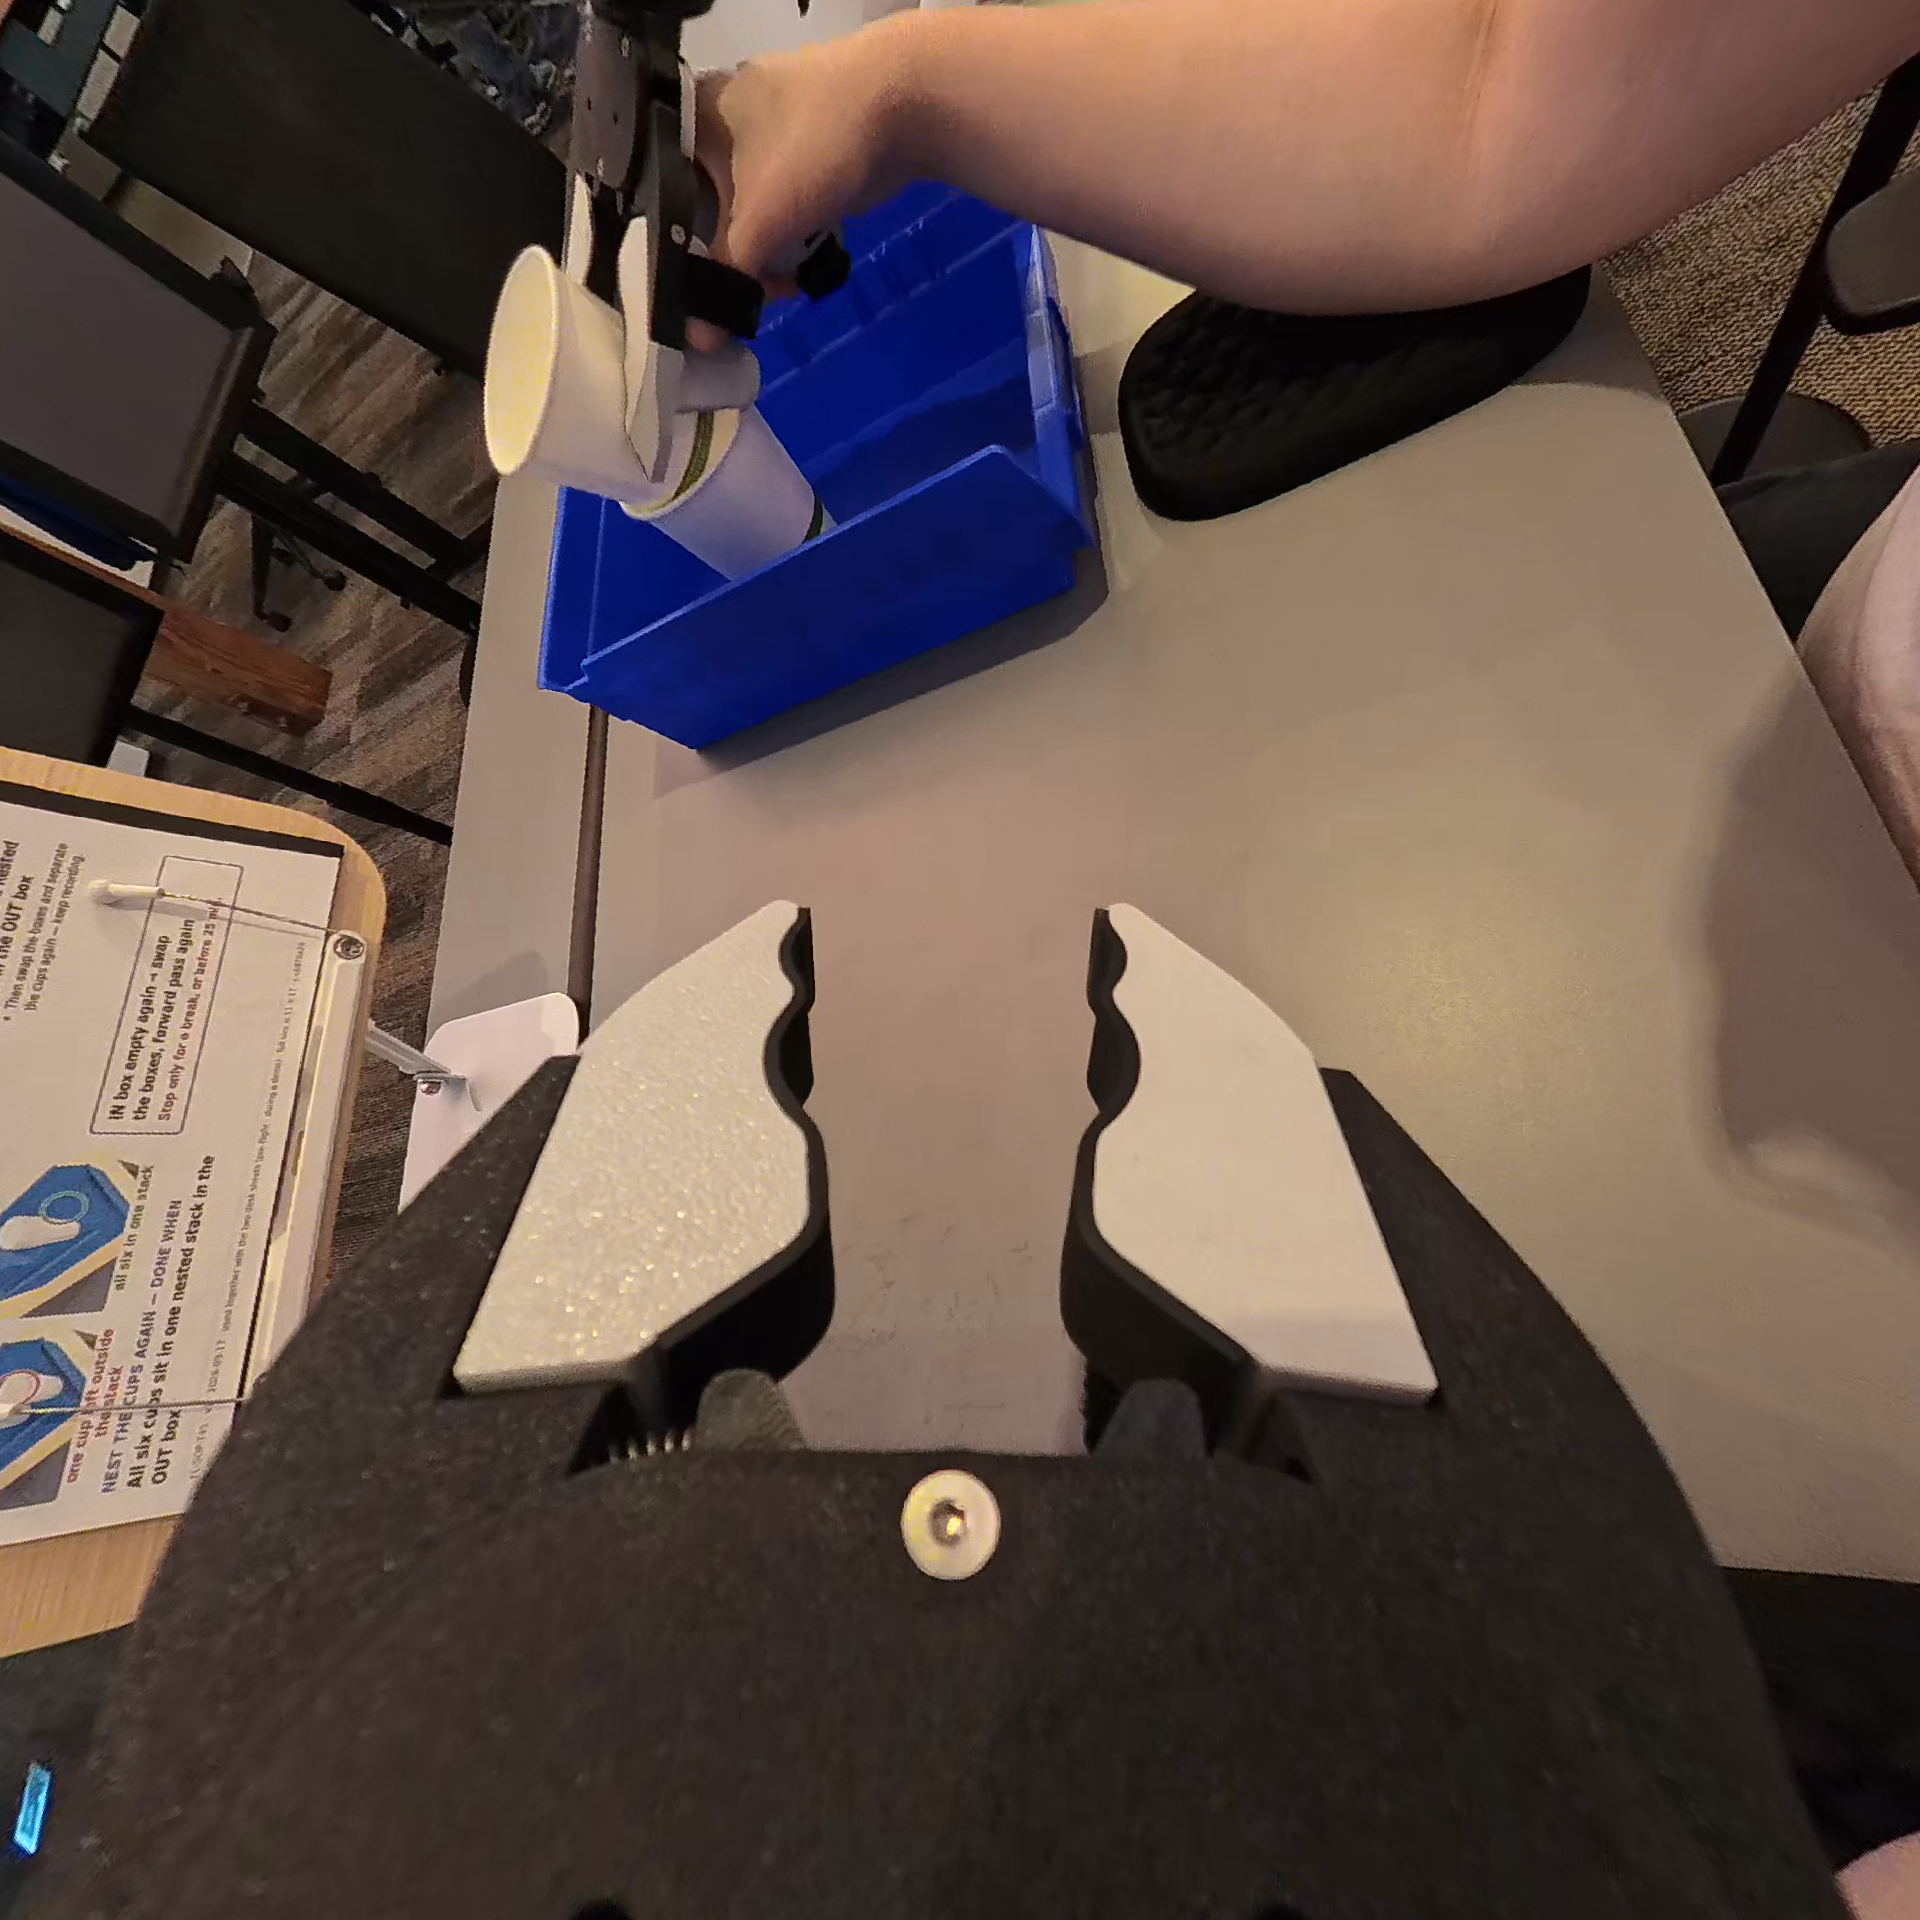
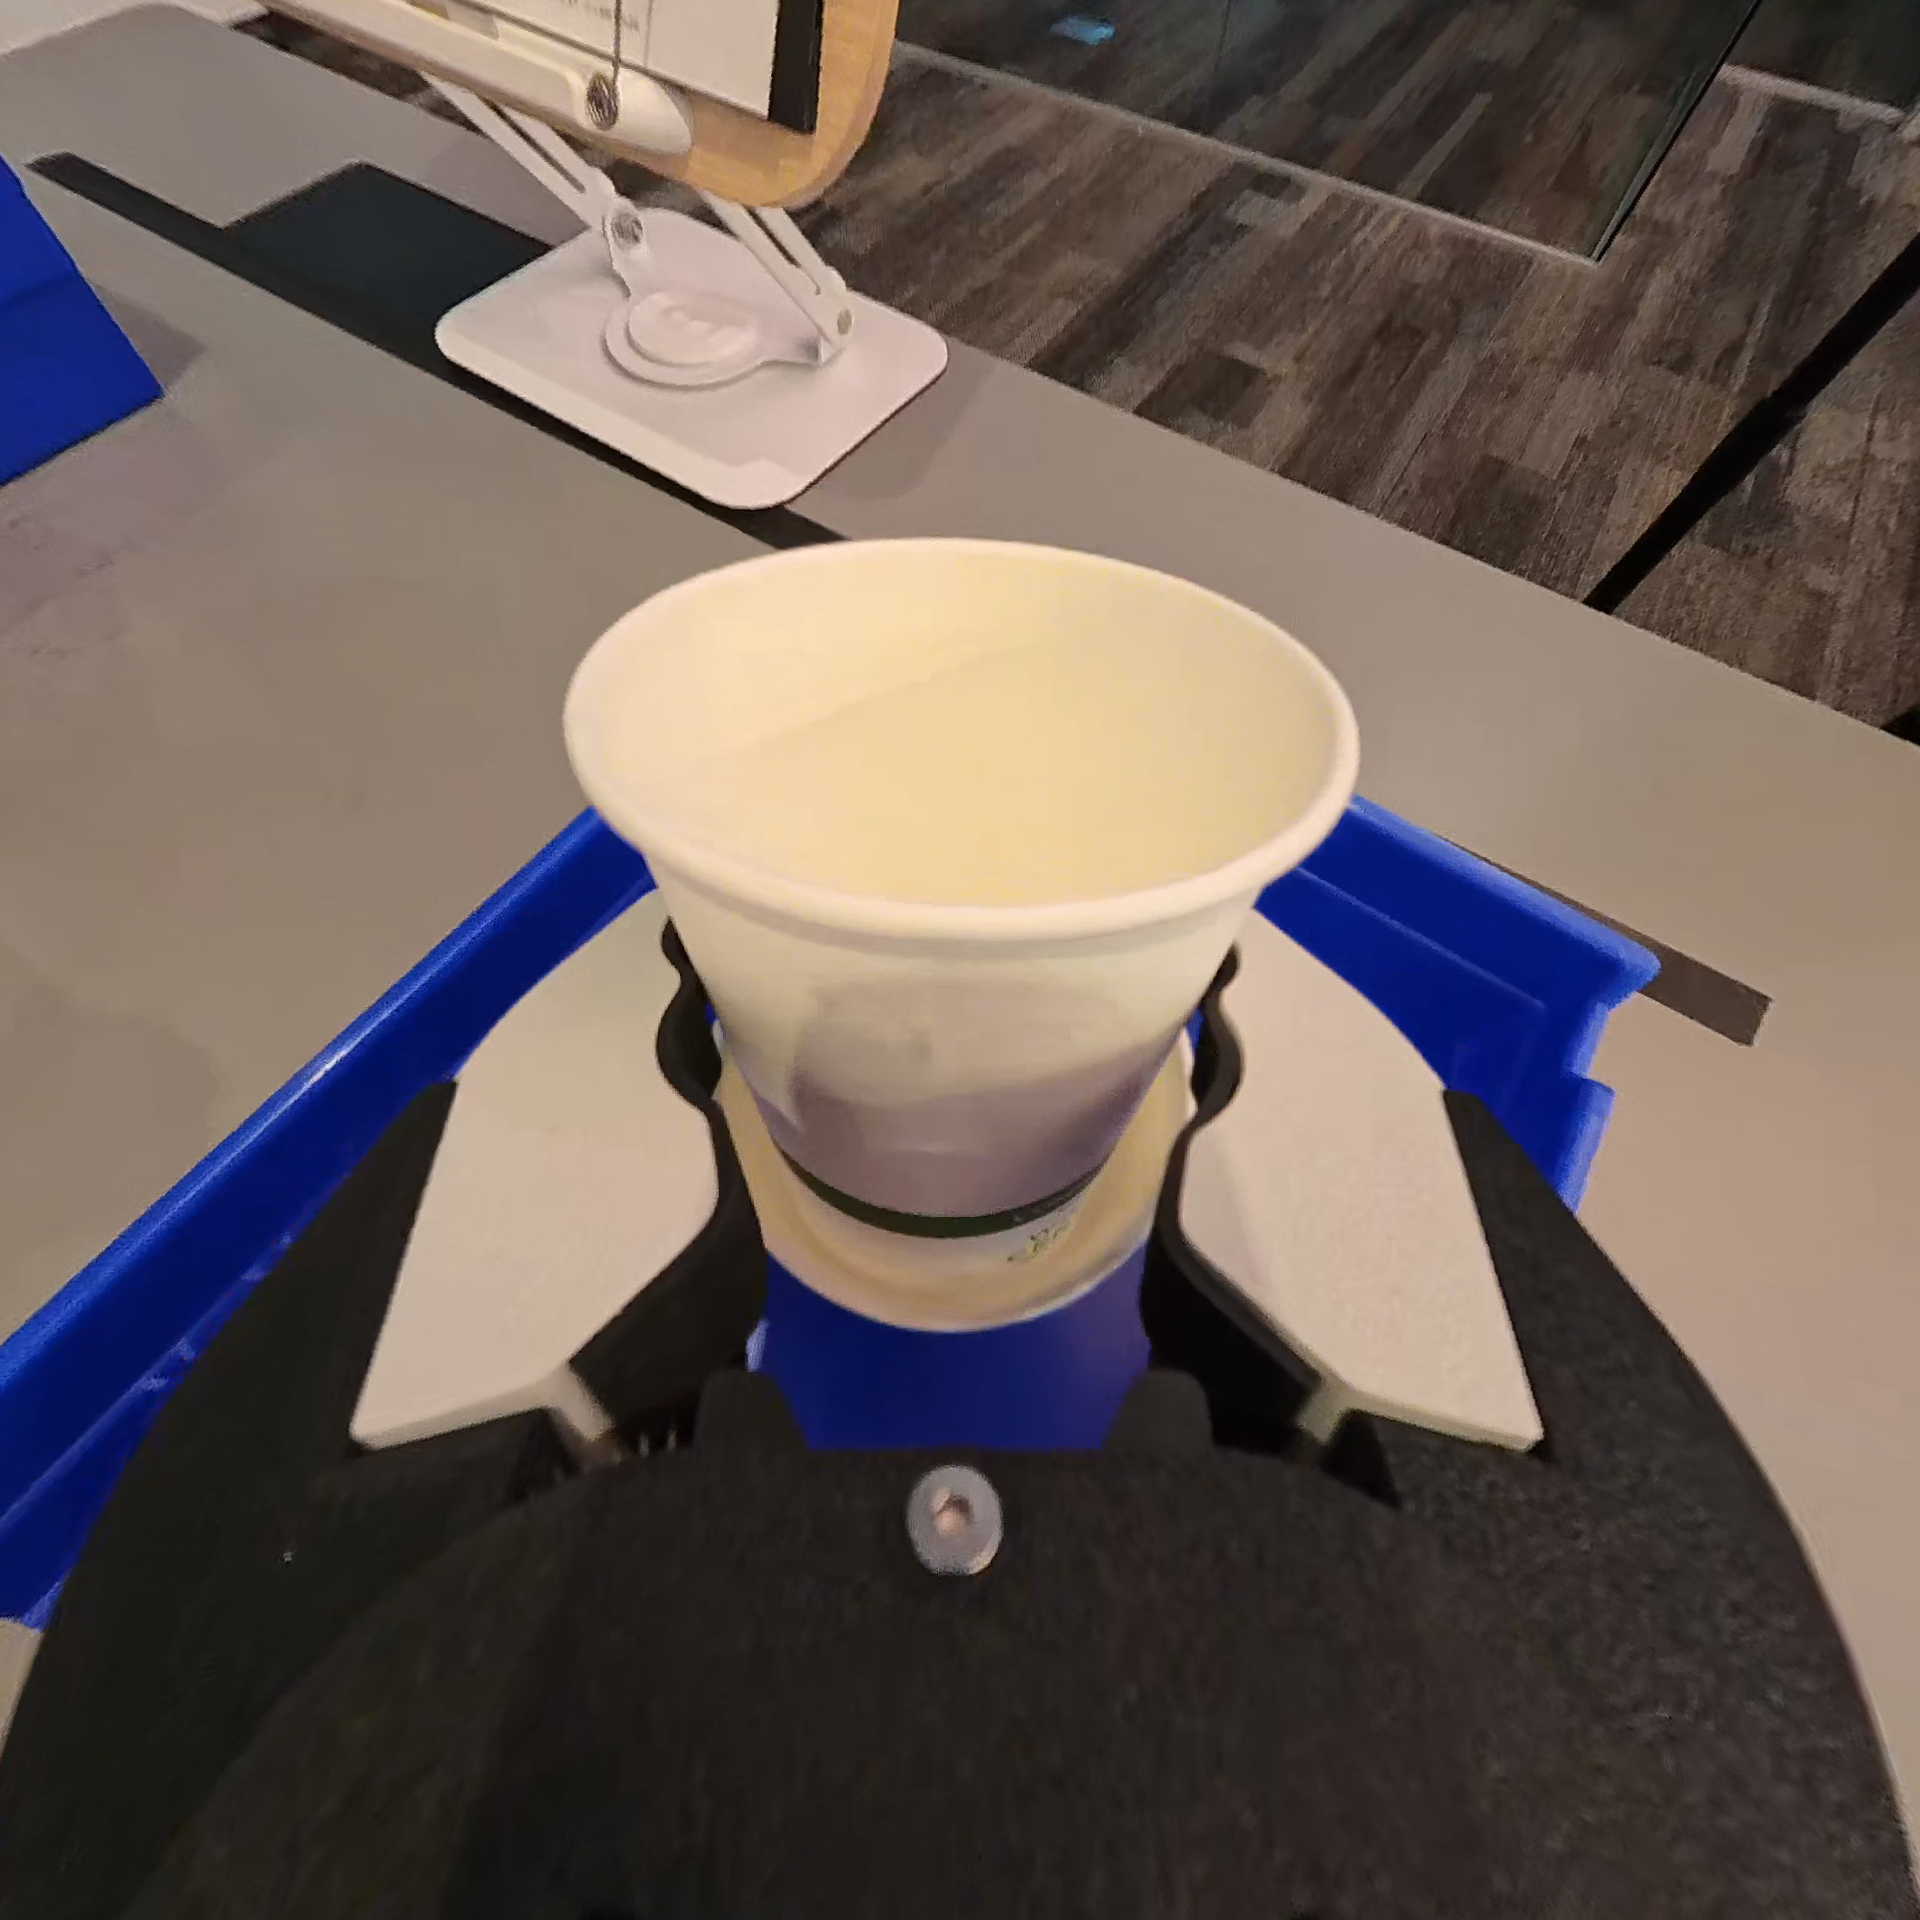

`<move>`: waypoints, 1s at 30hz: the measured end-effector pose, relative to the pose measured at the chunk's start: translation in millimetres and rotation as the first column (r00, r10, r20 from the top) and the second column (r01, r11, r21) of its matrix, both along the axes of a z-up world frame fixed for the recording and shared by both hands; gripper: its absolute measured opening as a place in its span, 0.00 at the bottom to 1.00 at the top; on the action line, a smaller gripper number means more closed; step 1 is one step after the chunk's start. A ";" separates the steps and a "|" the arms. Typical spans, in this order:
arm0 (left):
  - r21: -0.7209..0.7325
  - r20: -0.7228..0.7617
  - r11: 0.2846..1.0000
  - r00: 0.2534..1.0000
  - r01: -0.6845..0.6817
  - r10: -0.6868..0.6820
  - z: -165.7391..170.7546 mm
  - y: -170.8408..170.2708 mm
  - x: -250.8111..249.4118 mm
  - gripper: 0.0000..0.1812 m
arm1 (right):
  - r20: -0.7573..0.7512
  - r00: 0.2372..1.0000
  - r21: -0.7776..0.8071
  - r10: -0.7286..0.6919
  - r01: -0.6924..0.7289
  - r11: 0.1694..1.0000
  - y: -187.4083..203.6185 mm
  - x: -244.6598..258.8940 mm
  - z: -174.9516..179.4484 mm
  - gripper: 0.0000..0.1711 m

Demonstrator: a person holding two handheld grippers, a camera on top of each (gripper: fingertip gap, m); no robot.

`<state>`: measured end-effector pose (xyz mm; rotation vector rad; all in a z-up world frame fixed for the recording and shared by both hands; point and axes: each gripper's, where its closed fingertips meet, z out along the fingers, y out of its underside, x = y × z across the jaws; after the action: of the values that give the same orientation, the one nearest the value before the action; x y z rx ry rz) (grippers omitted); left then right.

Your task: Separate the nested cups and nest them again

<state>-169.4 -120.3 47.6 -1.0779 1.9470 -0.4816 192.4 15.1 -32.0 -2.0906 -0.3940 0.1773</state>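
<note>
My right gripper (image 2: 951, 997) is shut on a white paper cup (image 2: 956, 883). The cup's base sits partway inside a second white cup (image 2: 935, 1262) below it, over the blue bin (image 2: 343, 1060). In the left wrist view the right gripper (image 1: 655, 343) holds that top cup (image 1: 556, 374) tilted, with the lower cup (image 1: 738, 499) leaning in the blue bin (image 1: 831, 623). My left gripper (image 1: 951, 971) is open and empty over the grey table (image 1: 1299, 831), well short of the bin.
A black wrist rest (image 1: 1340, 395) lies right of the bin under the person's forearm (image 1: 1299, 145). A wooden board with an instruction sheet (image 1: 156, 1143) stands on a white stand (image 2: 696, 364) at the table's left. Another blue bin's corner (image 2: 52, 343) shows far left.
</note>
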 end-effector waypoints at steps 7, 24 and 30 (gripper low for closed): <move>0.025 0.003 0.999 0.999 -0.037 0.037 2.7 7.4 -4.9 0.28 | 0.109 0.994 -0.100 -0.025 0.036 0.994 -16.4 12.8 -6.4 0.57; 0.116 -0.328 0.717 0.655 -0.687 0.681 -56.3 141.0 -171.4 0.21 | 0.146 0.989 -0.031 -0.004 0.008 0.999 -52.0 6.3 43.8 0.63; 0.145 -0.462 0.726 0.603 -0.672 0.650 -97.5 161.8 -162.3 0.21 | 0.152 0.988 -0.051 0.035 -0.027 0.998 -52.0 -3.8 40.0 0.62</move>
<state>-331.7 41.4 -49.9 -1.9907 1.7381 0.1992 188.6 -36.9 8.0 -2.1543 -0.5190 0.0454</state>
